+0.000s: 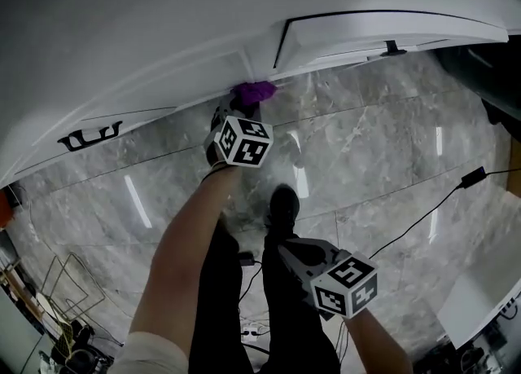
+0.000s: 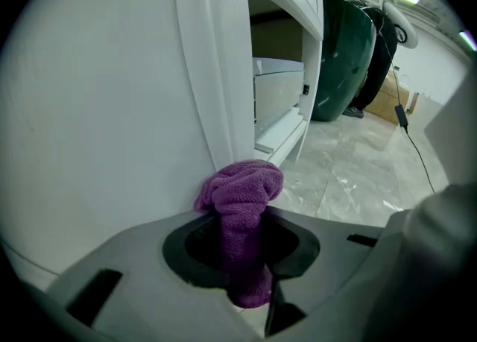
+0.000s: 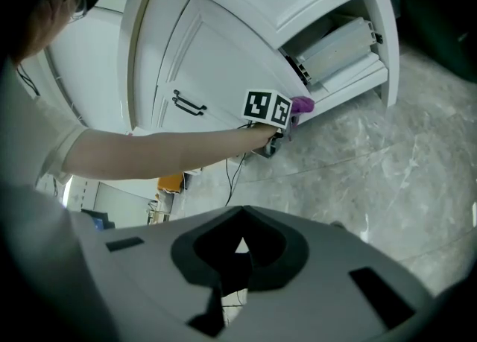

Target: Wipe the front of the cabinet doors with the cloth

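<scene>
A purple cloth [image 1: 254,90] is bunched against the lower edge of a white cabinet door [image 1: 163,55]. My left gripper [image 1: 244,102] is shut on the cloth and holds it to the door panel. In the left gripper view the cloth [image 2: 242,191] sticks up from between the jaws and touches the door [image 2: 112,109] beside its raised frame. My right gripper [image 1: 291,252] hangs low by the person's legs, away from the cabinet, shut with nothing in it. From the right gripper view [image 3: 237,258] the left gripper [image 3: 268,109] and the cloth [image 3: 302,104] show at the door's bottom corner.
A black handle [image 1: 89,134] sits on the door to the left. To the right a compartment stands open with white drawers [image 2: 277,102] inside. Cables [image 1: 423,217] cross the marble floor [image 1: 366,152]. A dark green object [image 2: 346,57] stands beyond the cabinet.
</scene>
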The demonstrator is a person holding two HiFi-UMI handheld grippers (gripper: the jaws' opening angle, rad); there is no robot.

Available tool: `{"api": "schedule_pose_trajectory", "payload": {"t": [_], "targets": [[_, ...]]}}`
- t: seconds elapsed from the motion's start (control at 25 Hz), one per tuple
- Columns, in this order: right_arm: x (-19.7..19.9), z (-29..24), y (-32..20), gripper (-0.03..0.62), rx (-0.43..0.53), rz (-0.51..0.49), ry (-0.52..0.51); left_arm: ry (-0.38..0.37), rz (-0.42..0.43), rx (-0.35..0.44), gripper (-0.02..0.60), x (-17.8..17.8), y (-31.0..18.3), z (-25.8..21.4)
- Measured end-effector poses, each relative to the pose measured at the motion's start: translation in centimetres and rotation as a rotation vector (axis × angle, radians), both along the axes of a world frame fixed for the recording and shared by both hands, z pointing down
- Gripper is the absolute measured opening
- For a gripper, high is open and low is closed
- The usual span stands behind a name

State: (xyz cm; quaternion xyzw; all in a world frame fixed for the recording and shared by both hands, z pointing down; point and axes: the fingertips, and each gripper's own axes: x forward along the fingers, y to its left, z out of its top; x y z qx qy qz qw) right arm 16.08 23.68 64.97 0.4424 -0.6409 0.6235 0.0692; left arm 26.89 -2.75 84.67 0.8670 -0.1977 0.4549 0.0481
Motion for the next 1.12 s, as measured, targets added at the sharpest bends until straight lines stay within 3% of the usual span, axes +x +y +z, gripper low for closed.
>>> {"api": "schedule_pose_trajectory", "payload": {"t": [0.2, 0.32, 0.44, 0.6, 0.72, 0.8, 0.96, 1.12], "targets": [[0.9, -2.6, 0.0, 0.009, -0.004, 0.067, 0.006, 0.066, 0.069, -0.075, 0.106, -1.6, 2.7, -5.2], [0.6, -7.6, -1.1, 0.009, 0.033, 0.122, -0.01, 0.138, 0.133, -0.128, 0.106, -4.8, 5.6, -11.5], [-0.3, -13.8, -3.2, 0.009, 0.113, 0.134, -0.036, 0.225, 0.129, -0.204, 0.106, -8.9, 7.4, -19.4], [-5.5, -21.4, -3.7, 0.009, 0.208, -0.101, -0.027, 0.281, 0.146, -0.273, 0.107, -15.7, 7.9, -30.0], [-9.6, -26.1, -3.0, 0.009, 0.256, -0.288, -0.016, 0.304, 0.064, -0.311, 0.106, -21.7, 7.0, -36.5], [-11.6, -28.4, -2.5, 0.009, 0.264, -0.362, -0.009, 0.3, 0.017, -0.292, 0.106, -25.2, 6.9, -40.3], [-14.3, -31.6, -3.1, 0.009, 0.252, -0.4, -0.014, 0.303, -0.07, -0.252, 0.106, -30.7, 7.8, -45.4], [-15.9, -34.4, -4.1, 0.009, 0.25, -0.397, -0.03, 0.358, -0.156, -0.275, 0.106, -33.5, 9.9, -48.8]]}}
